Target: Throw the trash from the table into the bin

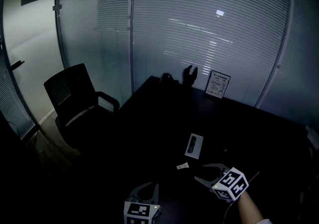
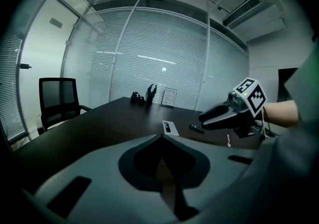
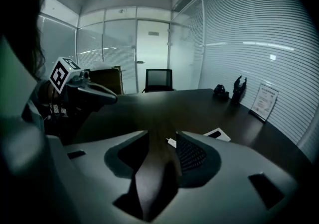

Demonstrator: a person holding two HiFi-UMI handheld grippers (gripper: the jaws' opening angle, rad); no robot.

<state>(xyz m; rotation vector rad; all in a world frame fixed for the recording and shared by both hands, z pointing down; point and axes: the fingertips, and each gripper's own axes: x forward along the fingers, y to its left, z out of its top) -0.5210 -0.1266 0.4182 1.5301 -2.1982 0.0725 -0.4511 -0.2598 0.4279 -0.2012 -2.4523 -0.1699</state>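
Both tongs are shown together by the head view alone, low over the dark desk [image 1: 169, 118]. The left tongs [image 1: 153, 186] are closed and empty, while the right tongs [image 1: 200, 172] are parted a little and hold nothing. A small white scrap [image 1: 182, 166] lies on the desk just beside the right tips. In the right gripper view it is seen between the parted jaws, not gripped. Only in the left gripper view is a short dark cylinder [image 2: 196, 128] made out beside the white card [image 2: 170, 127], on which a dark oblong is borne.

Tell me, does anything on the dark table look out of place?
A white scrap lies loose on the table, near a white packet lying askew; both look like litter. The framed certificate stands upright at the far edge. Nothing looks spilled.
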